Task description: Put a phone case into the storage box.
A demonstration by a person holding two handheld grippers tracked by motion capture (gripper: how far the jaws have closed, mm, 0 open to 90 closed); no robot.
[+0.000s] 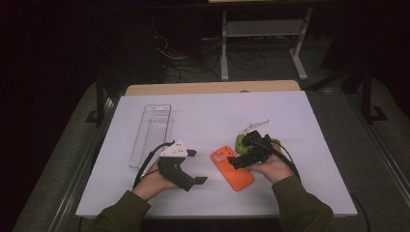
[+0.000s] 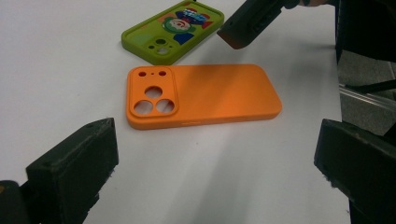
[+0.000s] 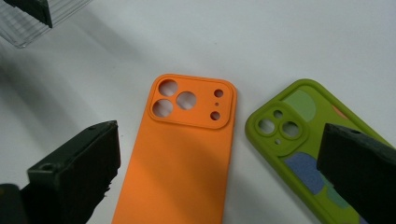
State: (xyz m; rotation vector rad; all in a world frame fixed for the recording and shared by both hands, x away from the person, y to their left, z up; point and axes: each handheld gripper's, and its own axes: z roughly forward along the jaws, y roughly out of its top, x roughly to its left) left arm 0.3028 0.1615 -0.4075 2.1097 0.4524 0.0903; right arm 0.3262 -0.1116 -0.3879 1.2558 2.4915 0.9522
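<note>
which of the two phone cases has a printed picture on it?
The green phone case: its back carries a colourful cartoon print. The orange phone case beside it is plain, one solid colour.

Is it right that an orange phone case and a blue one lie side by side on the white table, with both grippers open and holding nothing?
Not quite: the case beside the orange phone case is green, not blue, as the right gripper view shows. The rest stands.

An orange phone case (image 1: 232, 167) was laid flat on the white worktop (image 1: 212, 113), between the two claws. The left claw (image 1: 196, 166) was held wide open. The right claw (image 1: 237, 161) was held above the case. A clear tray (image 1: 151, 134) was seen farther left.
</note>
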